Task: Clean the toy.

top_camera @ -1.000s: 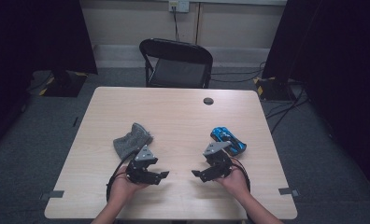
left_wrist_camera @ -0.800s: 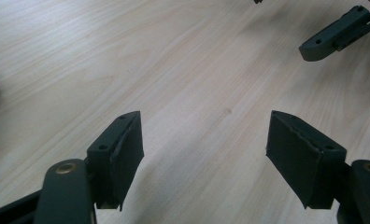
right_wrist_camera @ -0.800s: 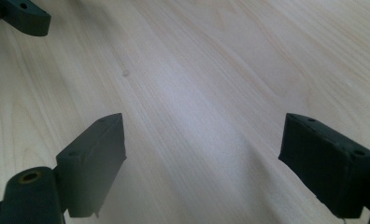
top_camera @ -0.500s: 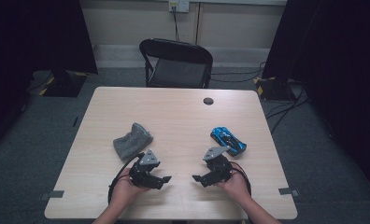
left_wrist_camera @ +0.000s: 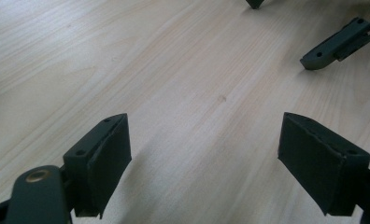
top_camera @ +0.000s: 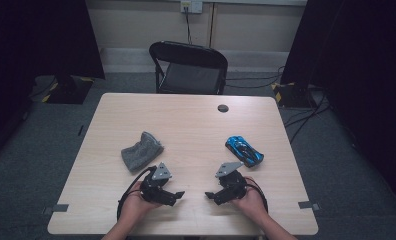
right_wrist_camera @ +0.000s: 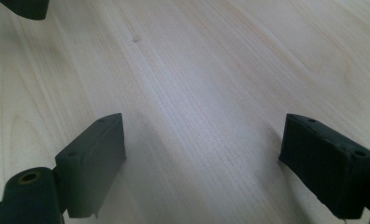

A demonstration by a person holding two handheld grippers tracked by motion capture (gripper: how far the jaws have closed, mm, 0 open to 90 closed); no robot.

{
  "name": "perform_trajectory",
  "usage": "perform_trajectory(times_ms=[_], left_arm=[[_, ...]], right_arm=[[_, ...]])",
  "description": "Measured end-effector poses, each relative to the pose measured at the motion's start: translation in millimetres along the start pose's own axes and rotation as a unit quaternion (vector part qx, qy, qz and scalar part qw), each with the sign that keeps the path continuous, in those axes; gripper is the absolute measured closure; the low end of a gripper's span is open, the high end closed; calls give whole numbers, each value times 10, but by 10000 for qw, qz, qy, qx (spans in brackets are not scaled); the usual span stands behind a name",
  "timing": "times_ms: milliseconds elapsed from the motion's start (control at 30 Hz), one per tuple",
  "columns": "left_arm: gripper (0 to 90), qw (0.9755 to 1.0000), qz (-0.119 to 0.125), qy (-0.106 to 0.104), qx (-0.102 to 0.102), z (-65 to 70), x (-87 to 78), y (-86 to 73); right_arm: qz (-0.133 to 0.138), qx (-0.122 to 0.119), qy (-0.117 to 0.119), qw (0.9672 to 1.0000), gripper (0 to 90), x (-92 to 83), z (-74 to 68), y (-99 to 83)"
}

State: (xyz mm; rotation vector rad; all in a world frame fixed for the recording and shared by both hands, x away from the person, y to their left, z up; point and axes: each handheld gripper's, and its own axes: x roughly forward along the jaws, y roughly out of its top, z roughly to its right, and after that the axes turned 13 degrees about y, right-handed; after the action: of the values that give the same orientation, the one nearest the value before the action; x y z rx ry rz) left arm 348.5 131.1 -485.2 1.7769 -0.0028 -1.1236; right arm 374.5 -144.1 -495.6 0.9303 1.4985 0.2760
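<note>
Near the tabletop's [top_camera: 186,125] front edge, left of middle, I have my left gripper [top_camera: 178,194] released with nothing between its jaws, which have just been opening. The grey cloth [top_camera: 141,151] lies just beyond it, toward the left edge. My right gripper [top_camera: 209,195] is also released and empty. The blue toy car [top_camera: 244,150] sits just beyond it, toward the right edge.
</note>
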Motion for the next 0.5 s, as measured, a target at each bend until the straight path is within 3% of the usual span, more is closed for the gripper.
perform_trajectory(times_ms=[333, 500], left_arm=[[160, 9998, 0, 7, 196, 38, 65, -54], [161, 9992, 4, -98, 396, 81, 107, -95]], right_arm=[[224, -79, 21, 9997, 127, 5, 1, -57], [366, -80, 2, 9993, 110, 15, -11, -92]])
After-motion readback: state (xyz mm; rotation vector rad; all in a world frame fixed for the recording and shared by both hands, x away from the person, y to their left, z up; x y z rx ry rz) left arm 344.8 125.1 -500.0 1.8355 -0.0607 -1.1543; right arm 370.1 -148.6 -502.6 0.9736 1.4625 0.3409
